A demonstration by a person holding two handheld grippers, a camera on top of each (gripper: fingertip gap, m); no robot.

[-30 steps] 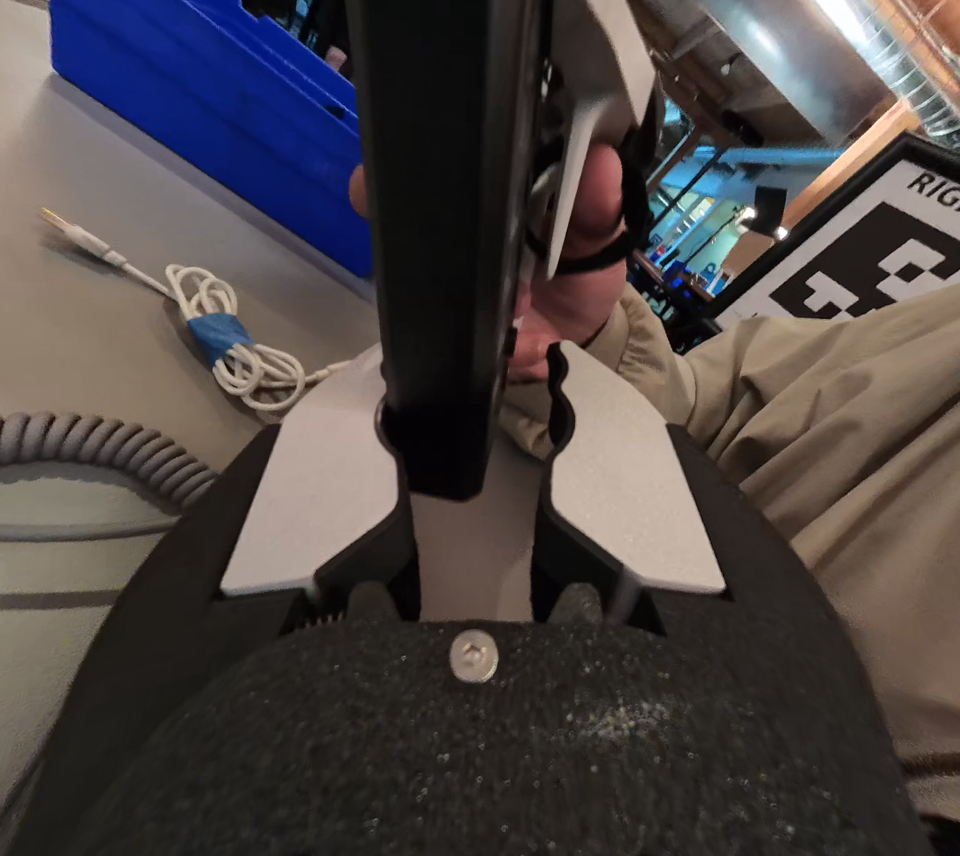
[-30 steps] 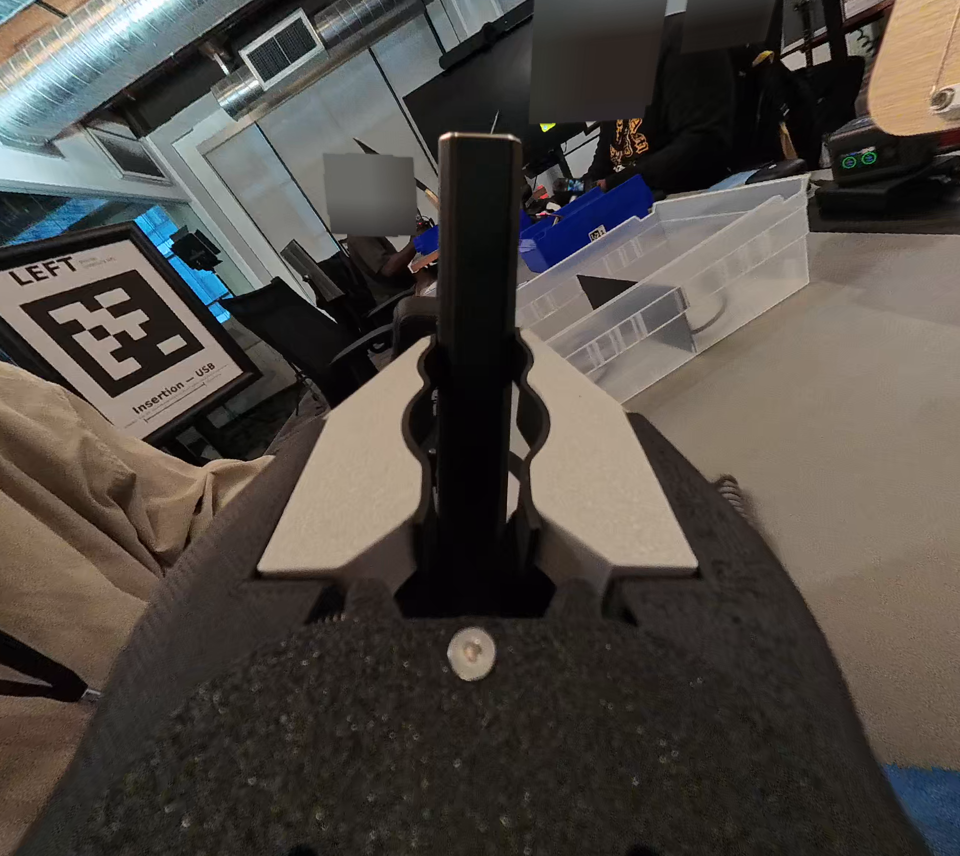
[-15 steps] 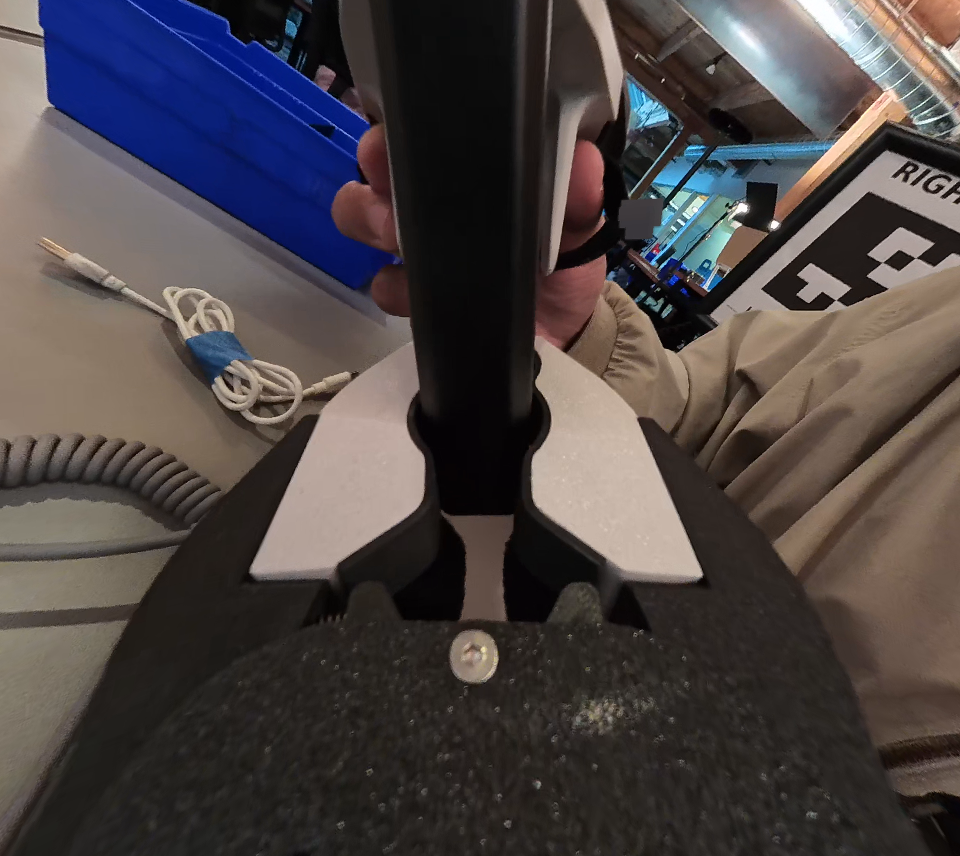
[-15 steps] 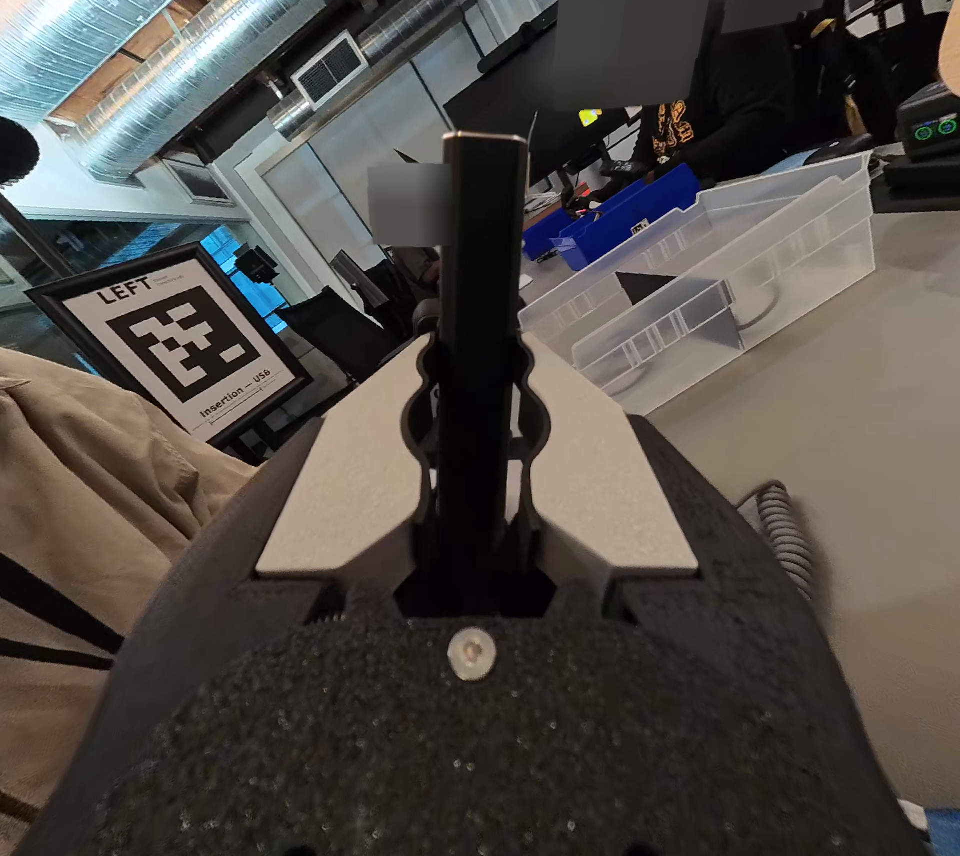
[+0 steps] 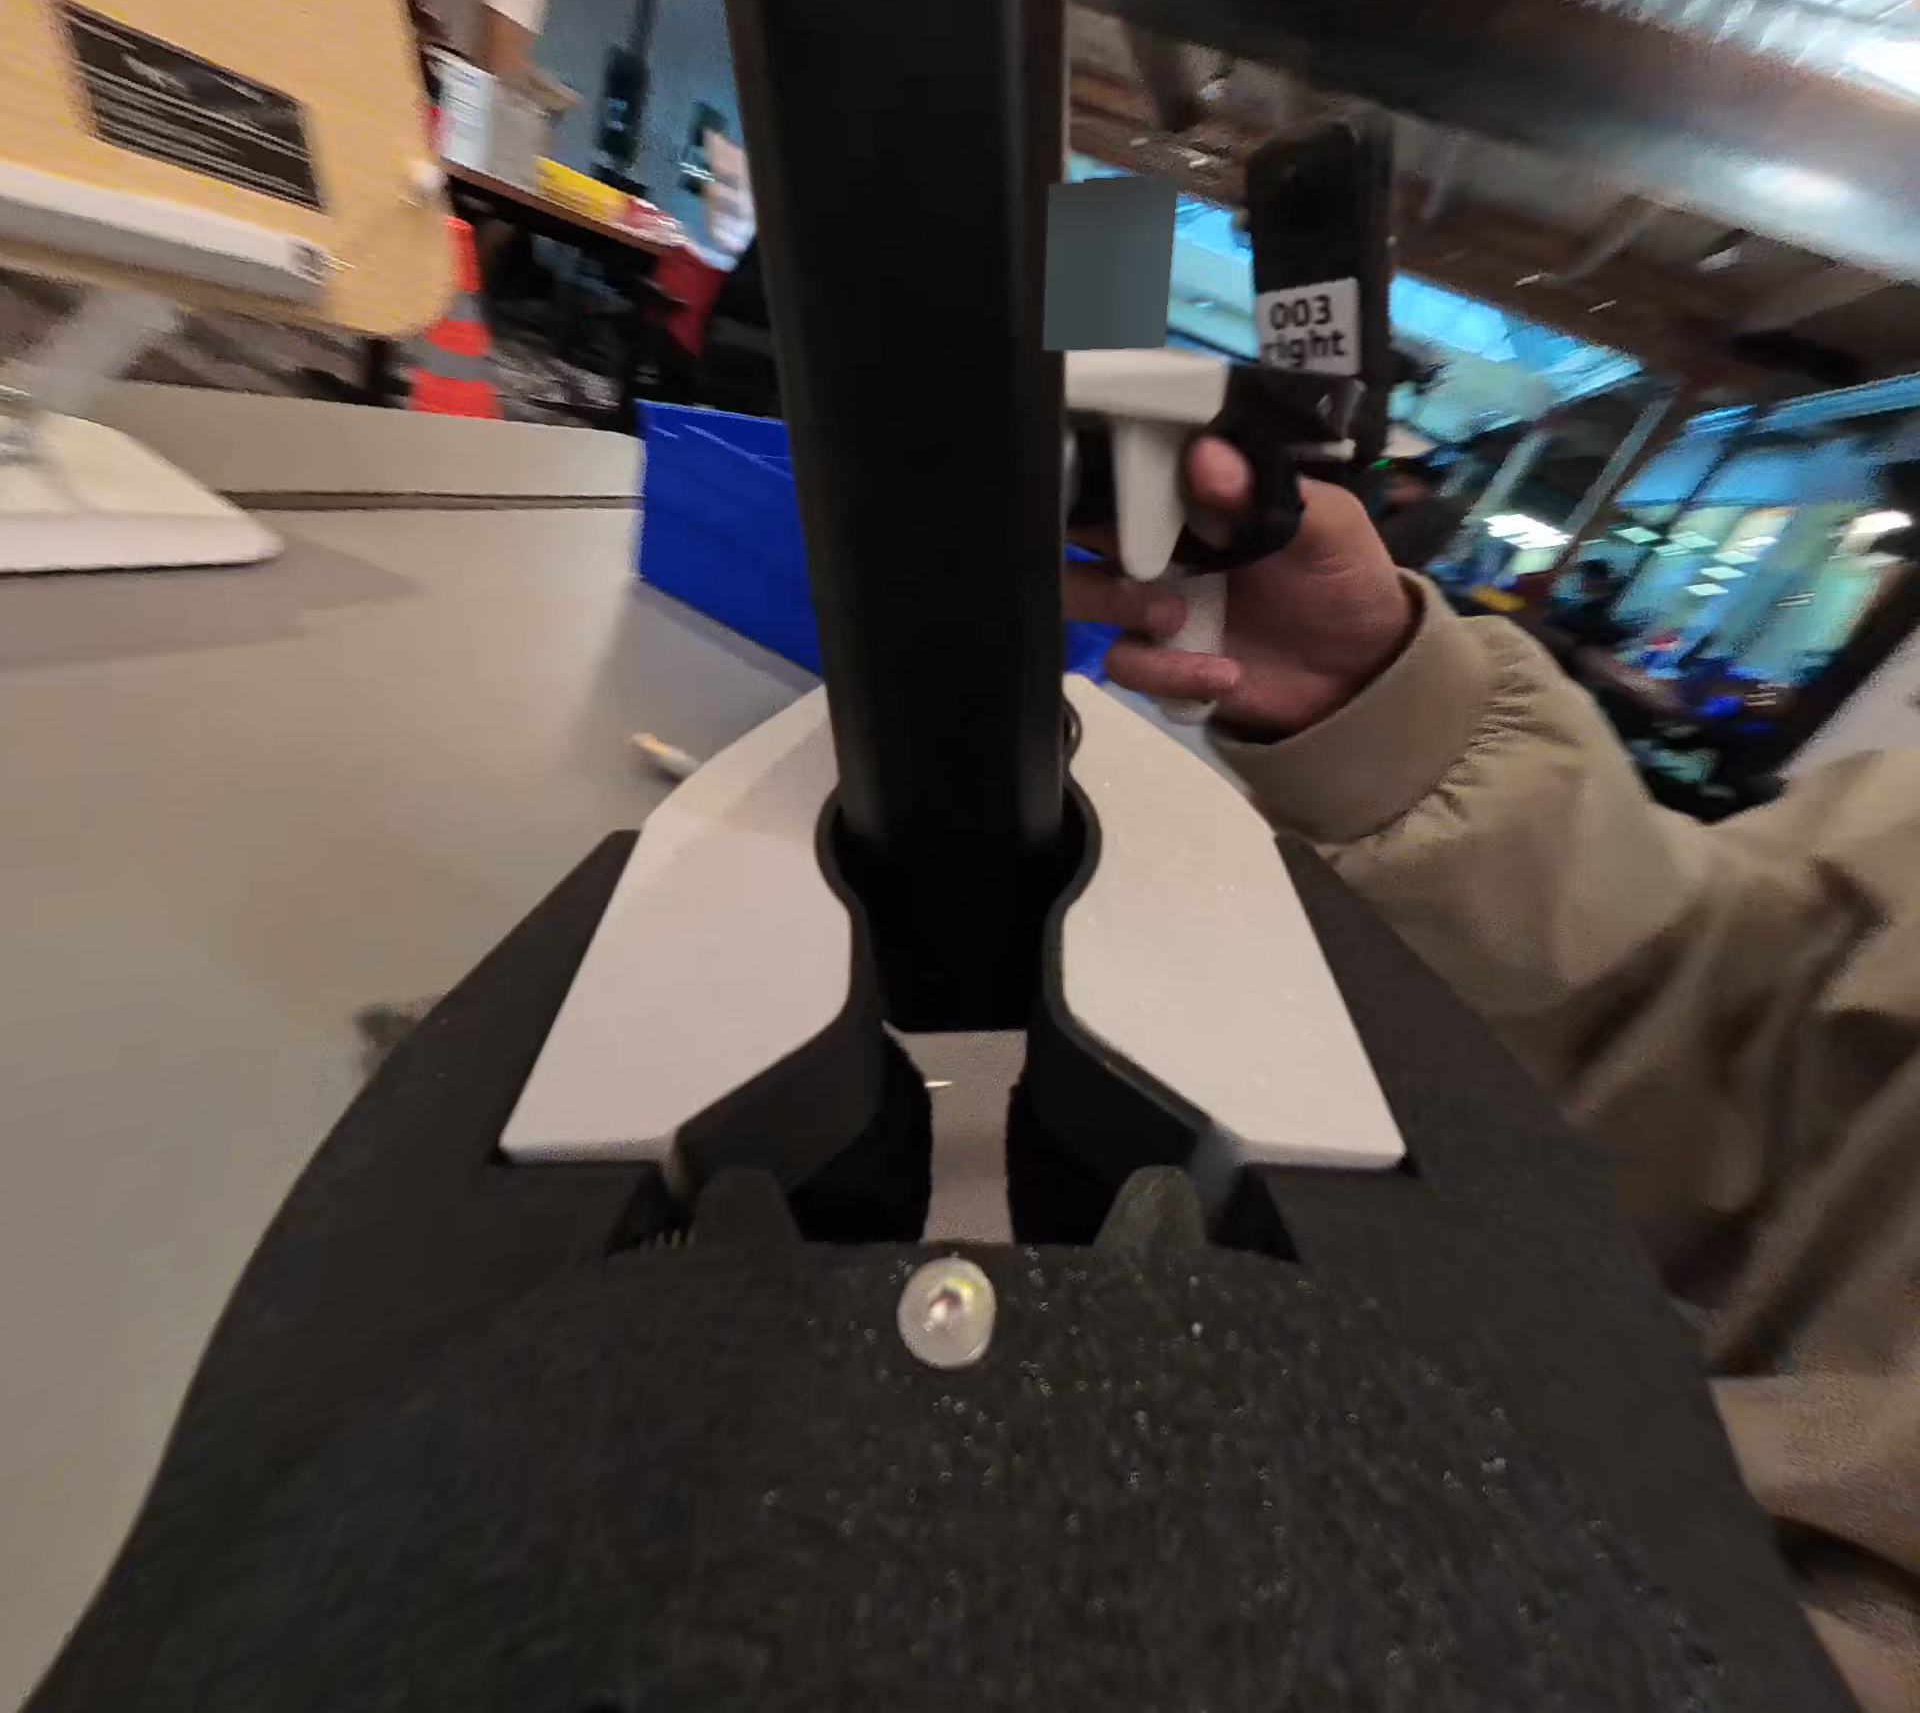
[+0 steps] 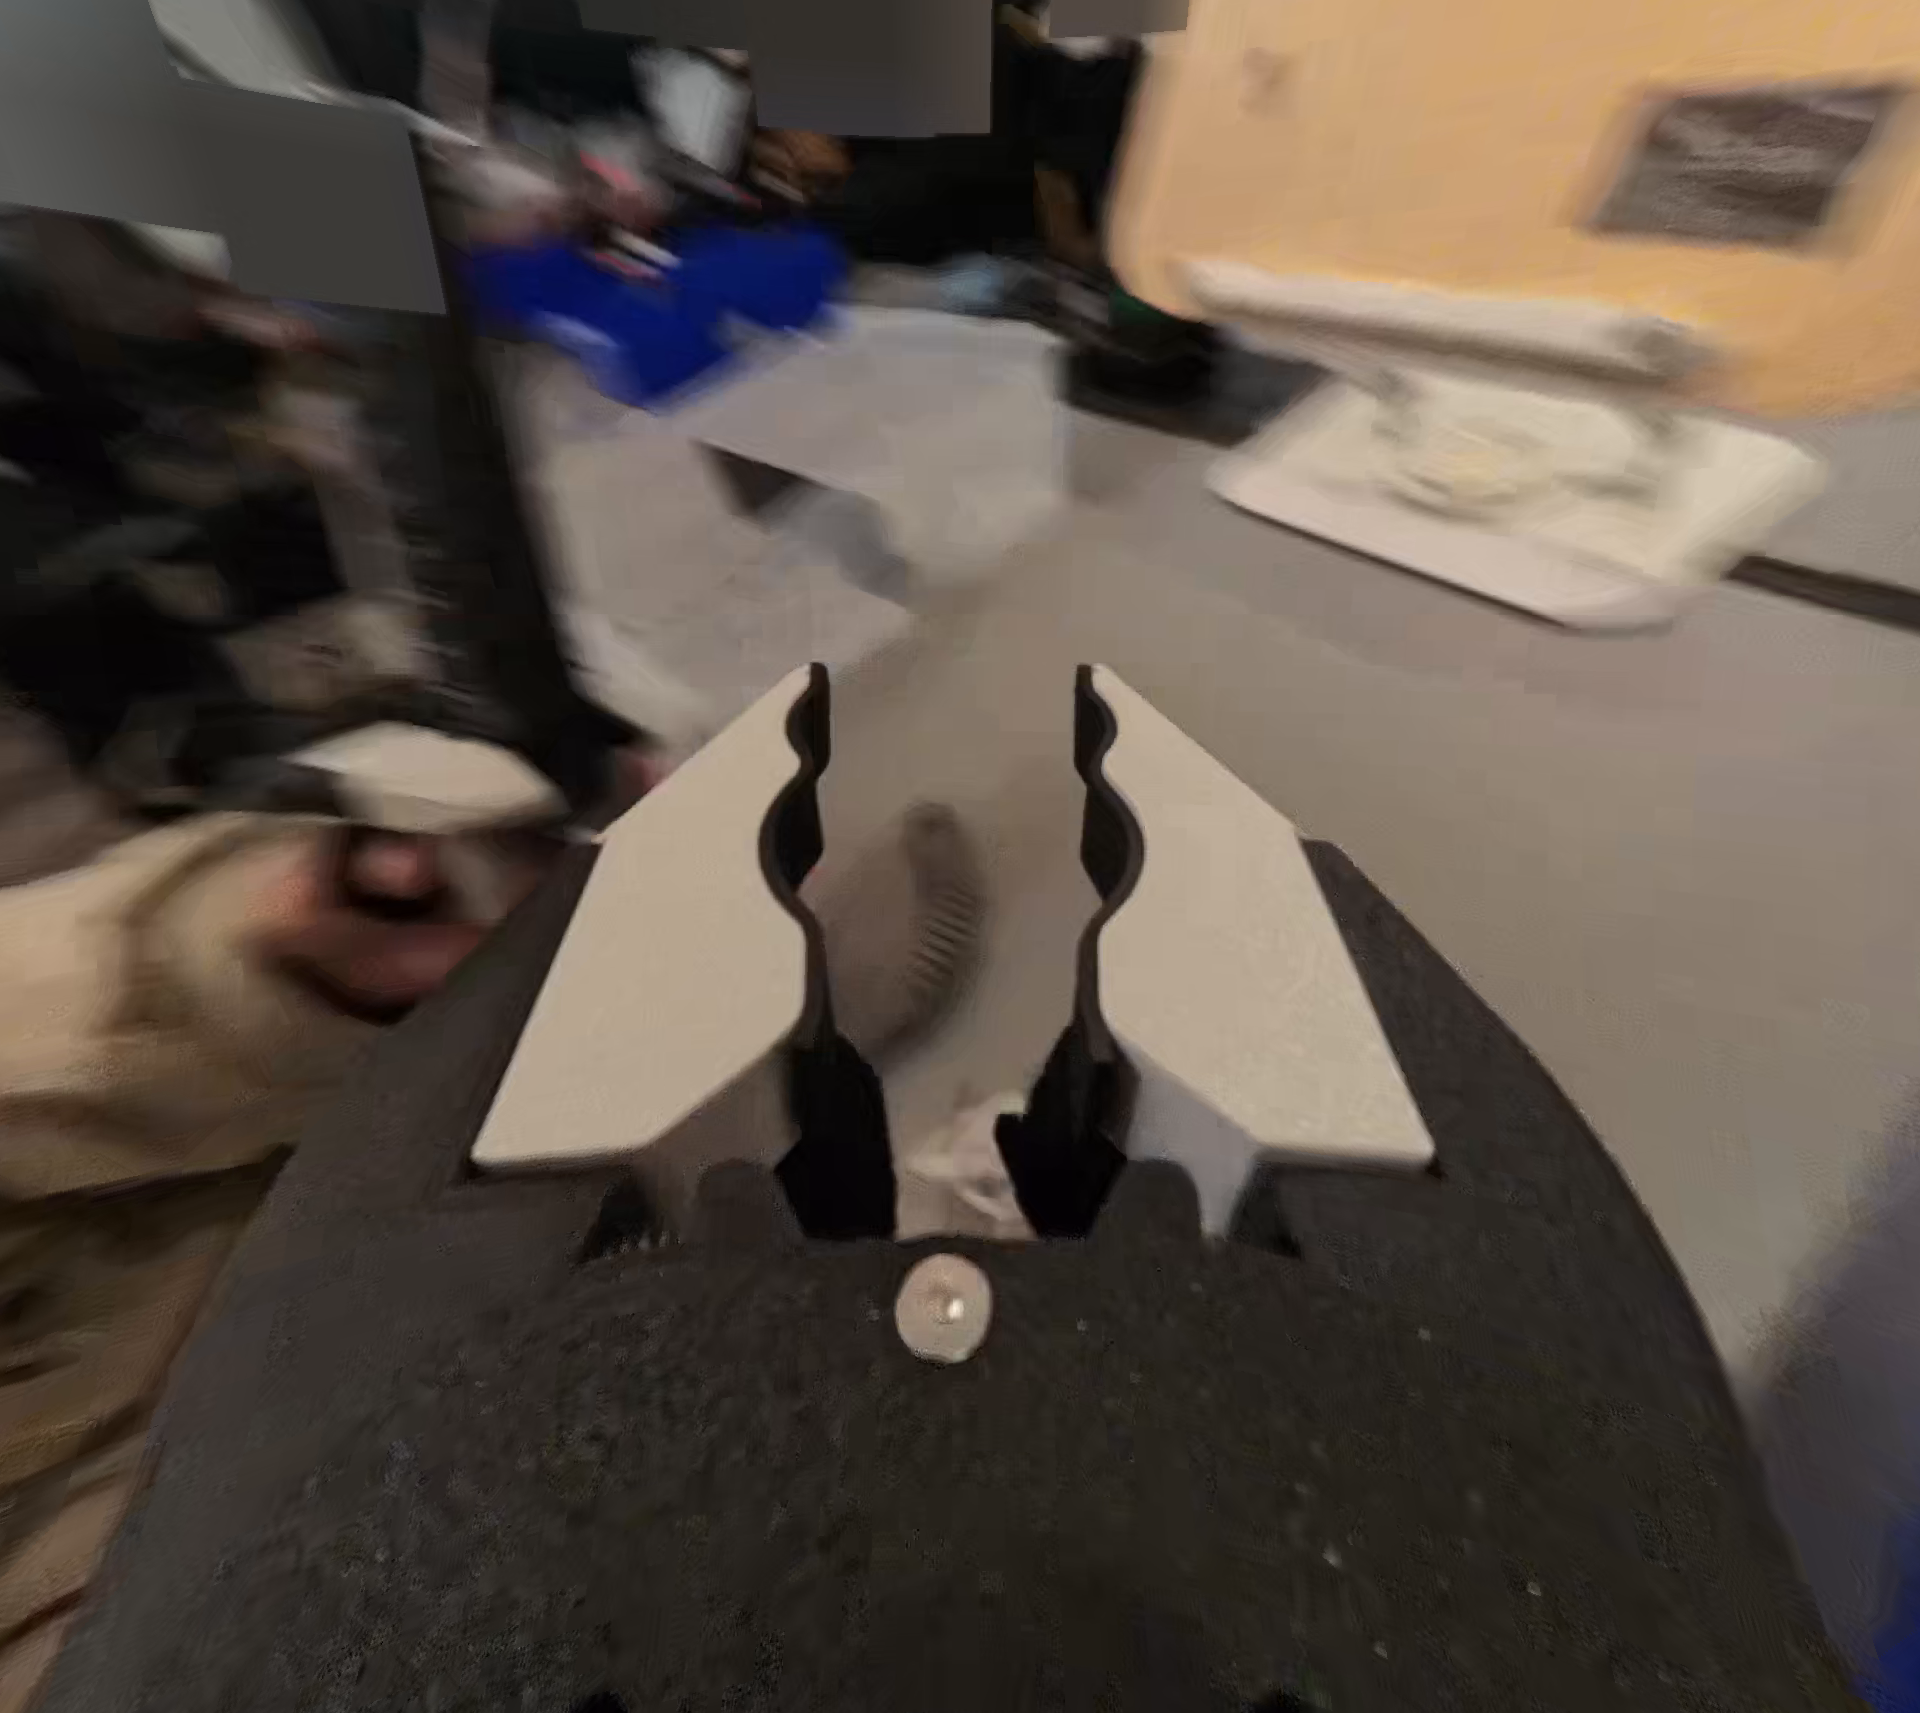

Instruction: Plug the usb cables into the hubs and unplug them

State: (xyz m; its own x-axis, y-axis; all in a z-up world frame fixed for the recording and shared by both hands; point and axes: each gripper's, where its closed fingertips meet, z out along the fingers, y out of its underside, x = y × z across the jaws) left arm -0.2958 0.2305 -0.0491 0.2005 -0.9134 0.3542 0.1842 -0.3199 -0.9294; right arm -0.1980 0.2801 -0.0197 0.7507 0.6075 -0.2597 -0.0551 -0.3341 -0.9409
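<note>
We see the left gripper (image 5: 954,842) pinched on the lower end of a long black hub (image 5: 894,375), its two white fingers (image 5: 717,957) pressed against the hub's sides. The hub stands upright out of the gripper and runs past the top of the left wrist view. To the right of the hub, a hand (image 5: 1262,614) in a tan sleeve (image 5: 1558,936) grips the handle of the right gripper, well clear of the hub. Behind the hub sits a blue bin (image 5: 717,520) on the grey desk (image 5: 312,780), and just left of the hub's base a small white cable plug (image 5: 663,751) lies on the desk.

In the right wrist view, badly blurred, the right gripper (image 6: 951,697) is spread with nothing between its fingers. Through the gap we make out a grey coiled cable (image 6: 935,915) on the desk; the hub appears as a dark upright bar (image 6: 468,437) left of the gripper.
</note>
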